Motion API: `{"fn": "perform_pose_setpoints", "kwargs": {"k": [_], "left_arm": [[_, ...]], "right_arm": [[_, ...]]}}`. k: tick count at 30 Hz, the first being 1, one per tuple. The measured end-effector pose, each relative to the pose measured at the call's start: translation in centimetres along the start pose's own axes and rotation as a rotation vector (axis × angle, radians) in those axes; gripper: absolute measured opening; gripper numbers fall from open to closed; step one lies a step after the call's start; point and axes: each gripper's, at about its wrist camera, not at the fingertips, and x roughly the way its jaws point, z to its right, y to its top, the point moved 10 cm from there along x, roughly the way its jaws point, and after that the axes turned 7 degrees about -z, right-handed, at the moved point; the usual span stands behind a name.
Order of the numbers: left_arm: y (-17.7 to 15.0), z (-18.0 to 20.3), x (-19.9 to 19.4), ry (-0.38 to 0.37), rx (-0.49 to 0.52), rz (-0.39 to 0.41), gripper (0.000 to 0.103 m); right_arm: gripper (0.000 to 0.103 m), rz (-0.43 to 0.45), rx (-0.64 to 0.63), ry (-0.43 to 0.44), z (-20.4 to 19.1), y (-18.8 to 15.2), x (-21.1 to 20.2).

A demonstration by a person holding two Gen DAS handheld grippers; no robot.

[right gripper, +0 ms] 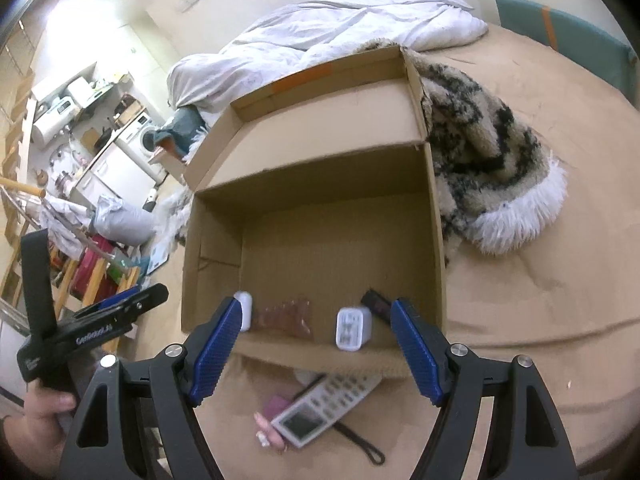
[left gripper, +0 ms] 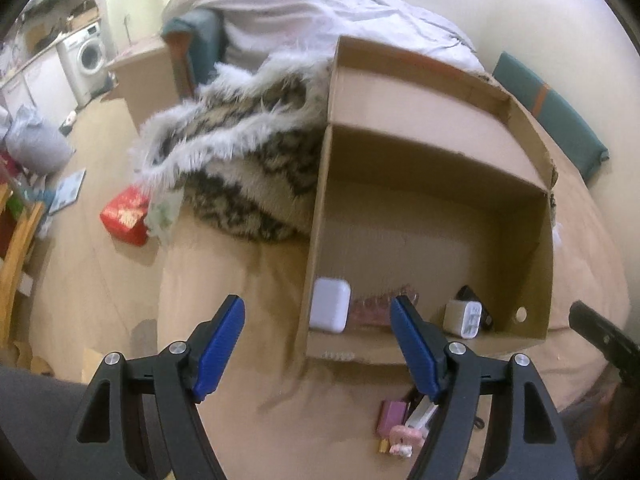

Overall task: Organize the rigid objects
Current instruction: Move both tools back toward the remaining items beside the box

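Left gripper (left gripper: 318, 314): jaws open, nothing between the blue pads. It sits at the bottom of the left wrist view, over the tan bed cover (left gripper: 240, 280) at the near left corner of the cardboard box (left gripper: 432, 152).

Right gripper (right gripper: 316, 316): jaws open, nothing between the pads. It sits at the bottom of the right wrist view, above the box's near wall.

The box stands open on the bed, centre of both views. Along its near wall, left to right, lie a white case (left gripper: 330, 310), a pink clear pack (left gripper: 370, 310), a white charger (left gripper: 464, 318) and a black item (left gripper: 476, 298) just behind the charger.

Outside the box, at the bottom centre of the right wrist view, a white remote (right gripper: 320, 408) lies on the cover with a purple item (right gripper: 276, 406) and a small pink item (right gripper: 268, 432) just beside it.

A patterned fur blanket (right gripper: 480, 140) touches the box's side.
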Motion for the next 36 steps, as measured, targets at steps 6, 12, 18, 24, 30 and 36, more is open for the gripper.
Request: {"fn": "perform_pose_setpoints", "kwargs": {"k": [6,12,18,24,30,36], "left_arm": [[-2.7,0.5,2.5,-0.030,0.015,-0.121,0.073],[-4.2,0.2,3.9,-0.013,0.023,-0.174,0.073],[-7.1,1.8,6.4,-0.047,0.061,-0.315,0.073],[-11.5,5.5,7.9,-0.143,0.136,-0.433,0.073],[-14.3,8.8,8.9,-0.195,0.246,-0.495,0.072],[-14.8,9.8,10.3,-0.172,0.283,-0.507,0.057]], "right_arm": [[0.081,-0.087,0.107,0.078,0.7,-2.1,1.7],[0.081,-0.169,0.128,0.107,0.2,-3.5,3.4],[0.081,-0.264,0.138,0.039,0.8,-4.9,6.0],[0.081,-0.328,0.174,0.003,1.8,-6.0,7.6],[0.081,-0.337,0.204,0.001,2.4,-6.2,8.0],[0.081,-0.345,0.204,0.000,2.3,-6.2,8.4]]}}
